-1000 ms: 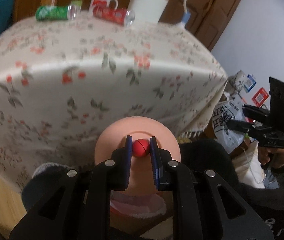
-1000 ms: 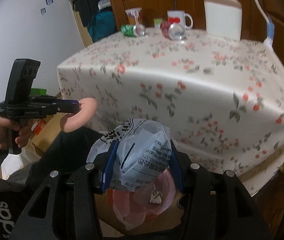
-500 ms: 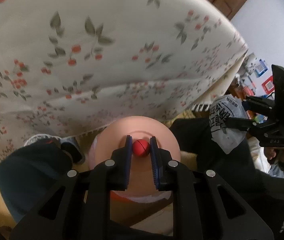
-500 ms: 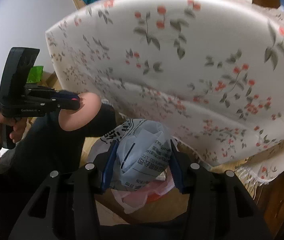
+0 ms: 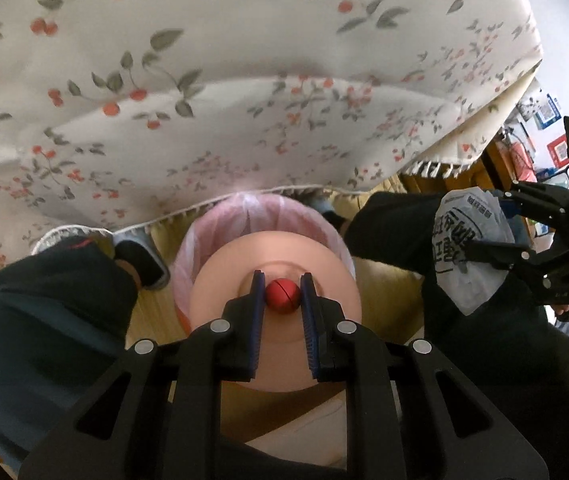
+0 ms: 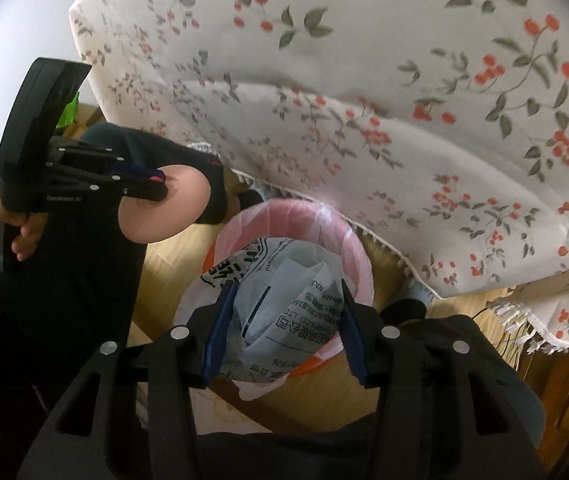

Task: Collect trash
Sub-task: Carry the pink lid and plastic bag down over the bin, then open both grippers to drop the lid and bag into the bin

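We are holding the crumpled printed plastic bag (image 6: 284, 320) between the fingers of the right gripper (image 6: 282, 330), which are closing on it from both sides, and it is hanging directly above the mouth of the pink-lined trash bin (image 6: 358, 256) standing on the wooden floor at the hem of the floral tablecloth (image 6: 364, 80) that is draping the desk. With the left gripper (image 5: 282, 300) we are pinching the small red knob (image 5: 282, 297) of the pink lid (image 5: 220, 284), fingers clamping tight on it, and holding the lid off to the left of the bin so the opening is showing. We judge that we are in the drop-off step: the trash is positioned over the bin but not yet released. The next move is calling for lowering the bag slightly toward the liner, spreading the right fingers so it falls inside and not over the rim, and only then bringing the lid across and seating it level.
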Tool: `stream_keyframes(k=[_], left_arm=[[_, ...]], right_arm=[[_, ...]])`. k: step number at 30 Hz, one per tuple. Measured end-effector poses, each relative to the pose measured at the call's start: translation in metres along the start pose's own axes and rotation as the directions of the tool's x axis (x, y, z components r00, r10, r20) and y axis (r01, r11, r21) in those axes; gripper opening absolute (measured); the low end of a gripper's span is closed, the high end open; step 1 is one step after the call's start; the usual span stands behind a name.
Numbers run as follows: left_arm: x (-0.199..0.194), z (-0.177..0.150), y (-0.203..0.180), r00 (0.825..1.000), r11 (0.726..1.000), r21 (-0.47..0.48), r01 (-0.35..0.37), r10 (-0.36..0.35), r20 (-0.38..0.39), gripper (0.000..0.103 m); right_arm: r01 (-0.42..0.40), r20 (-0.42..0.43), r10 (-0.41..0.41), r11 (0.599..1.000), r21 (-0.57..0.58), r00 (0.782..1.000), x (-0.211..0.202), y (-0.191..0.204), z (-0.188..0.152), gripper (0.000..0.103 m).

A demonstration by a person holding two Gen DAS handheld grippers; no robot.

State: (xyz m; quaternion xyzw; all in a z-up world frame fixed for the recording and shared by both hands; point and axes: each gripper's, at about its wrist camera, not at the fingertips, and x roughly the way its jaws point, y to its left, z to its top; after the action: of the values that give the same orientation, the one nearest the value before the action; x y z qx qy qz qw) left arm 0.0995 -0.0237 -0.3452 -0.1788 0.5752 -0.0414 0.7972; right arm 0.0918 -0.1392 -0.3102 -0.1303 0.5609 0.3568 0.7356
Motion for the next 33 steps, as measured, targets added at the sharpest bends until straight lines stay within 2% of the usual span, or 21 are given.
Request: stream_keyframes(k=[11,13,14,15,16,17,18,21,33], left_arm=[[0.019,-0.005,0.006,0.998,1.0,-0.017,0.019,-0.02,-0.051,0.02],[0.018,-0.004,0.008,0.999,1.0,-0.022,0.022,-0.023,-0.048,0.028],[0.018,-0.004,0.009,0.999,0.999,-0.028,0.025,-0.026,-0.046,0.035],[0.017,-0.003,0.01,0.998,0.999,-0.035,0.035,-0.036,-0.044,0.046],[0.016,-0.003,0.01,0.998,0.999,-0.036,0.041,-0.042,-0.042,0.051],[0.015,-0.003,0.01,0.998,0.998,-0.038,0.046,-0.047,-0.04,0.064],[0.013,-0.003,0.01,0.998,0.998,-0.039,0.047,-0.049,-0.037,0.077],[0.009,-0.002,0.009,0.998,0.998,-0.043,0.054,-0.055,-0.027,0.097],[-0.014,0.003,0.001,0.998,0.998,-0.024,0.052,-0.051,0.021,0.097]], right_arm=[[-0.023,-0.074,0.023,1.0,-0.002,0.997,0.026,-0.002,-0.005,0.049],[-0.029,-0.085,0.029,1.0,-0.003,0.996,0.029,-0.002,-0.005,0.051],[-0.027,-0.093,0.027,1.0,-0.001,0.995,0.031,-0.003,-0.005,0.054],[-0.027,-0.101,0.027,1.0,0.001,0.995,0.033,-0.003,-0.005,0.058],[-0.031,-0.111,0.031,1.0,0.002,0.993,0.035,-0.004,-0.006,0.076],[-0.028,-0.111,0.028,1.0,0.001,0.993,0.035,-0.005,-0.006,0.093],[-0.025,-0.1,0.025,1.0,0.002,0.995,0.034,-0.005,-0.006,0.098],[-0.03,-0.094,0.031,1.0,0.008,0.995,0.031,-0.006,-0.005,0.098],[-0.022,0.0,0.022,1.0,0.02,1.0,-0.002,-0.005,0.006,0.098]])
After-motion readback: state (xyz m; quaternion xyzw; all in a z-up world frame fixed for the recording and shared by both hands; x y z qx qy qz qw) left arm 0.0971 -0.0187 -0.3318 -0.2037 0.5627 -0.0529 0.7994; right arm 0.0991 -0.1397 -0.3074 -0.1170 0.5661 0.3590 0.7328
